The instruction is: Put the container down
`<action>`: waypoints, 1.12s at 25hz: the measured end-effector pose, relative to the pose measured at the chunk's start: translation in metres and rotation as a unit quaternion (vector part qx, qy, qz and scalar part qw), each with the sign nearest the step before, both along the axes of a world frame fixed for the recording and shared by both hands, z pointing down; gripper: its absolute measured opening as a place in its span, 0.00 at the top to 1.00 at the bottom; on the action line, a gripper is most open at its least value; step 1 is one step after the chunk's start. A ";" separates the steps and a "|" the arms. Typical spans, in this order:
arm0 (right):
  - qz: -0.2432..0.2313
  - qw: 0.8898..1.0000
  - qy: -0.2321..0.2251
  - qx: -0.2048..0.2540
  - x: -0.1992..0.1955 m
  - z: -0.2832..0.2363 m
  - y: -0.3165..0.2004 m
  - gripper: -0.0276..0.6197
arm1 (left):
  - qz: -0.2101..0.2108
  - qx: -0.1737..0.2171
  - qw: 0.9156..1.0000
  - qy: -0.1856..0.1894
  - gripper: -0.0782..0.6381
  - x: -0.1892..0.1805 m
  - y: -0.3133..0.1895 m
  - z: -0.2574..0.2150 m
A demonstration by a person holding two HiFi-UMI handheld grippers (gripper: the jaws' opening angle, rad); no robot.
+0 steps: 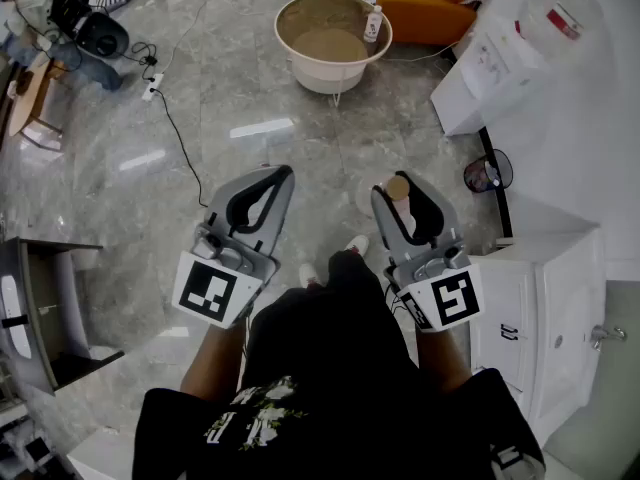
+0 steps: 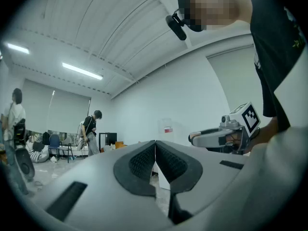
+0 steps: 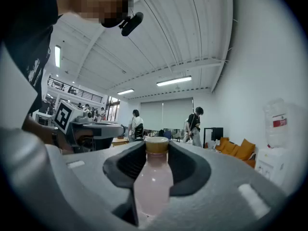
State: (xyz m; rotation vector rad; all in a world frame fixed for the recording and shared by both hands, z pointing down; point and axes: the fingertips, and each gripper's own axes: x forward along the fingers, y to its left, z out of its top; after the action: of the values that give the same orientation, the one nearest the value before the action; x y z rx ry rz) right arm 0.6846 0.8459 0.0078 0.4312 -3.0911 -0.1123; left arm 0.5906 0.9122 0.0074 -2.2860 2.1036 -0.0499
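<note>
The container is a small bottle [image 3: 152, 179] of pale pink liquid with a tan cap [image 1: 397, 187]. My right gripper [image 3: 157, 147] is shut on it, and the dark pads [image 3: 185, 170] press its neck and shoulders from both sides. In the head view the right gripper [image 1: 396, 194] is held in the air over the floor, in front of the person's body. My left gripper [image 1: 284, 172] hangs beside it to the left. In its own view the left gripper [image 2: 155, 144] is shut, pads touching, with nothing between them.
A cream basin [image 1: 292, 12] of sandy stuff stands ahead on the marble floor, a small bottle [image 1: 373, 23] leaning at its rim. A white cabinet [image 1: 545, 308] stands close on the right. A black cable [image 1: 178, 133] crosses the floor at left. An orange sofa [image 1: 440, 3] lies beyond.
</note>
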 end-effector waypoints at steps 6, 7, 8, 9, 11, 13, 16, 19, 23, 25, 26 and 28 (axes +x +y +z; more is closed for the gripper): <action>-0.006 1.000 -0.015 0.005 -0.008 0.004 -0.005 0.75 | -0.005 -0.002 1.000 0.000 0.87 -0.007 -0.004 0.006; -0.010 1.000 -0.018 0.002 -0.010 0.003 -0.007 0.75 | -0.007 -0.002 1.000 0.001 0.87 -0.008 -0.005 0.007; -0.014 1.000 -0.020 0.000 -0.012 0.003 -0.010 0.75 | -0.009 -0.003 1.000 0.001 0.87 -0.010 -0.007 0.007; -0.016 1.000 -0.021 -0.001 -0.015 0.003 -0.013 0.75 | -0.011 -0.003 1.000 0.000 0.87 -0.011 -0.010 0.006; -0.019 1.000 -0.019 -0.004 -0.022 0.005 -0.019 0.75 | -0.014 -0.003 1.000 0.000 0.87 -0.015 -0.014 0.005; -0.023 1.000 -0.016 -0.008 -0.029 0.006 -0.025 0.75 | -0.019 -0.006 1.000 0.003 0.87 -0.023 -0.015 0.006; -0.028 0.999 -0.015 -0.009 -0.039 0.003 -0.038 0.75 | -0.029 -0.008 1.000 0.009 0.87 -0.039 -0.022 0.008; -0.030 0.999 -0.011 -0.004 -0.043 0.003 -0.060 0.75 | -0.042 -0.006 0.999 0.012 0.87 -0.048 -0.037 0.009; -0.040 0.999 -0.005 0.014 -0.052 0.002 -0.092 0.75 | -0.056 -0.011 0.998 0.003 0.87 -0.057 -0.064 0.007; -0.049 0.999 -0.009 0.013 -0.056 0.000 -0.110 0.75 | -0.065 -0.015 0.998 -0.003 0.87 -0.061 -0.078 0.004; -0.052 0.998 -0.014 0.013 -0.058 -0.002 -0.119 0.75 | -0.069 -0.019 0.997 -0.006 0.87 -0.063 -0.086 0.003; -0.059 0.998 -0.021 0.016 -0.063 -0.006 -0.134 0.75 | -0.076 -0.024 0.997 -0.008 0.87 -0.068 -0.100 0.000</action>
State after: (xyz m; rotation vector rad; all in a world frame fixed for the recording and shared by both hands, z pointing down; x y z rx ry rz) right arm 0.6212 0.7124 0.0014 0.2536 -3.1585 -0.1582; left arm 0.5221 0.8119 0.0077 -2.1376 2.2899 -0.1231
